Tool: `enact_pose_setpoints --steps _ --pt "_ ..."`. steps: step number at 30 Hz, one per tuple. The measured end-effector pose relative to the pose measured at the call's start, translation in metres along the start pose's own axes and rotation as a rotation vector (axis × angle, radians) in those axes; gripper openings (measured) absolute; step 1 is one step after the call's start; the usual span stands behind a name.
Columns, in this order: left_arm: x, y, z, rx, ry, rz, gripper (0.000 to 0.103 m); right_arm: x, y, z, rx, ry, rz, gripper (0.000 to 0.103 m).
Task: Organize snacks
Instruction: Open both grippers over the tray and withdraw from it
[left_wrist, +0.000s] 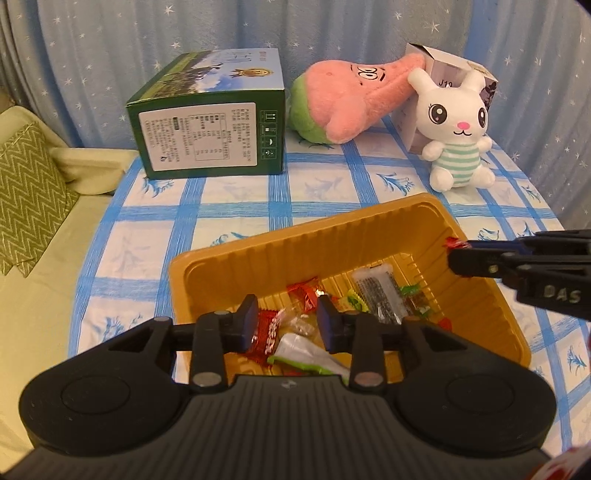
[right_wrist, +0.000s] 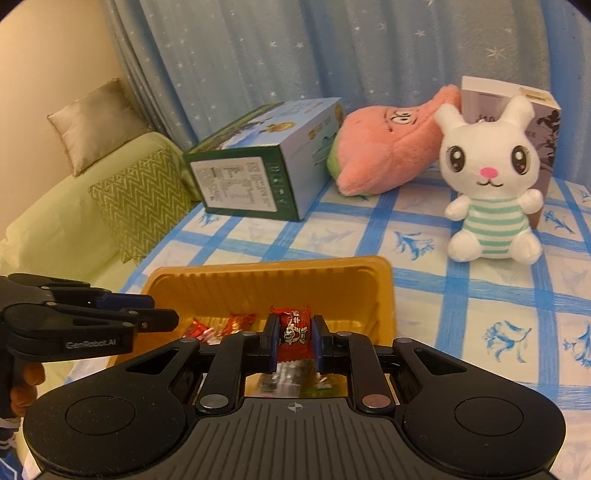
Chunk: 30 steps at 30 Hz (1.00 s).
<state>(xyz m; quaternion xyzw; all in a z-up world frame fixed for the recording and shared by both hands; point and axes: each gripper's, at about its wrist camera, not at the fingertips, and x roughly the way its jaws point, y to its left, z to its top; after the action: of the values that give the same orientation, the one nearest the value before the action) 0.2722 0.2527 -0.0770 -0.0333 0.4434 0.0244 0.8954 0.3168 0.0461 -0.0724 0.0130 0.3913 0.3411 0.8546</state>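
A gold plastic tray (left_wrist: 229, 262) sits on the blue-checked tablecloth and holds several wrapped snacks, among them red packets (left_wrist: 304, 295), a grey seaweed-like bar (left_wrist: 376, 295) and a silver-green sachet (left_wrist: 306, 350). My left gripper (left_wrist: 288, 317) hovers over the tray's near end, jaws open, with nothing pressed between the pads. My right gripper (right_wrist: 294, 332) is shut on a red wrapped snack (right_wrist: 293, 330) held above the tray (right_wrist: 258, 280). From the left wrist view that gripper (left_wrist: 458, 254) reaches in over the tray's right rim.
At the back of the table stand a green box (left_wrist: 210, 129), a pink plush (left_wrist: 347, 99), a white rabbit plush (left_wrist: 458, 129) and a pale carton (left_wrist: 436, 62). A green sofa with a zigzag cushion (left_wrist: 26, 199) lies left. A starry blue curtain hangs behind.
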Motion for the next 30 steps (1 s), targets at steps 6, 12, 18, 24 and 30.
enact_pose_setpoints --steps 6,12,18,24,30 --pt "-0.01 0.006 -0.011 -0.037 0.008 0.013 0.034 0.014 0.018 -0.006 -0.024 0.035 0.032 0.018" --pt "-0.017 0.015 -0.021 -0.07 0.015 0.027 0.035 0.026 0.036 -0.01 -0.06 0.057 0.062 0.018" --pt "-0.025 0.023 -0.028 -0.091 0.013 0.042 0.04 0.031 0.048 -0.007 -0.066 0.045 0.086 0.019" --pt "-0.036 0.024 -0.035 -0.102 0.005 0.047 0.042 0.025 0.048 -0.006 -0.066 0.038 0.071 0.02" --pt "-0.052 0.02 -0.038 -0.112 -0.014 0.046 0.046 0.005 0.039 -0.013 -0.02 0.027 0.047 0.054"
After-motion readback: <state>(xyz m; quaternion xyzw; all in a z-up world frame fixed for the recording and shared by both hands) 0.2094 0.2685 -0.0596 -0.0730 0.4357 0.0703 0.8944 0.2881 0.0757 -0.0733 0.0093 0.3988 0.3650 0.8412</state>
